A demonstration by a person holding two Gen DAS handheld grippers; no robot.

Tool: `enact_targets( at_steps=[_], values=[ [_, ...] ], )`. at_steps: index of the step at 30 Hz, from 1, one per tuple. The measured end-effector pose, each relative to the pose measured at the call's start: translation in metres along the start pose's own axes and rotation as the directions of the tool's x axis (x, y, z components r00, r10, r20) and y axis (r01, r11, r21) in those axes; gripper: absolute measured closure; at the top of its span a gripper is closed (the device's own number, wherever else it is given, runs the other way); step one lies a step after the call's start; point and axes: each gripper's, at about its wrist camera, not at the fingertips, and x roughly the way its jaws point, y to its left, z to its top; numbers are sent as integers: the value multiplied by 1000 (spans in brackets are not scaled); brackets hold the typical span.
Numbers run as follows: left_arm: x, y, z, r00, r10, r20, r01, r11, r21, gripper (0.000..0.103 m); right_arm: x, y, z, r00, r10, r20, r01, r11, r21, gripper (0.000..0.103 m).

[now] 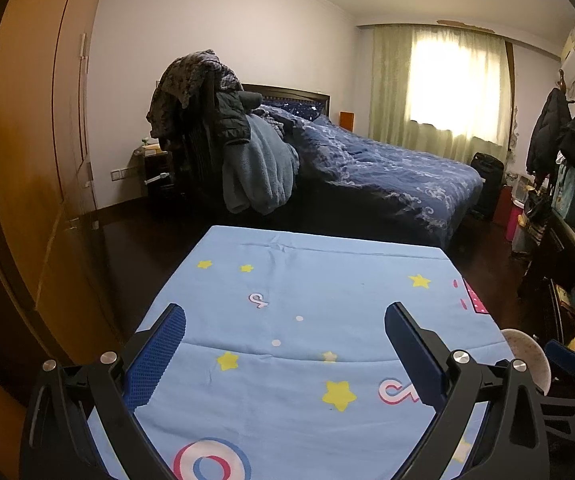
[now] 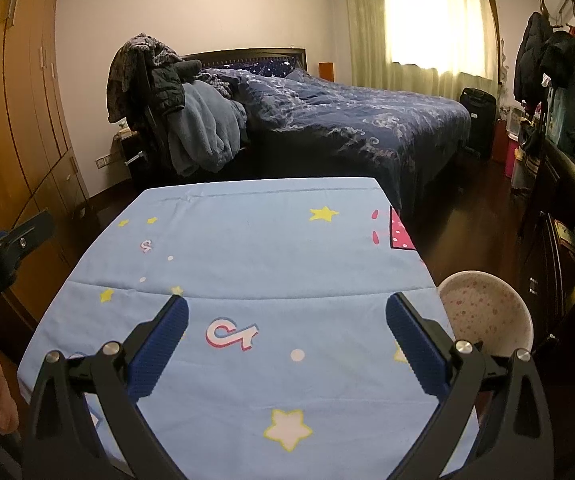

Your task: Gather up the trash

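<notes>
left gripper (image 1: 285, 322) empty, right gripper (image 2: 287, 314) empty

I am in a lived-in bedroom at home: a bed (image 2: 347, 120) with a rumpled dark blue quilt stands against the far wall, with clothes heaped over a chair (image 2: 159, 92) at its side. Tall wooden wardrobes (image 1: 35, 120) line the left wall, pale green curtains (image 2: 419, 28) cover the bright window, and jackets hang on a coat rack (image 2: 547, 48) to the right.

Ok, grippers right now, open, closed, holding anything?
Left gripper: open, holding nothing.
Right gripper: open, holding nothing.
</notes>
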Motion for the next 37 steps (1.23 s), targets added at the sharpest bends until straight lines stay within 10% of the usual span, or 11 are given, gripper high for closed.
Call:
enact_targets(
  at_steps=[37],
  values=[
    [11, -3, -4, 999, -34, -39, 35, 999, 10, 4, 8, -6, -12, 1000, -3, -26, 3, 1000, 11, 4]
  ],
)
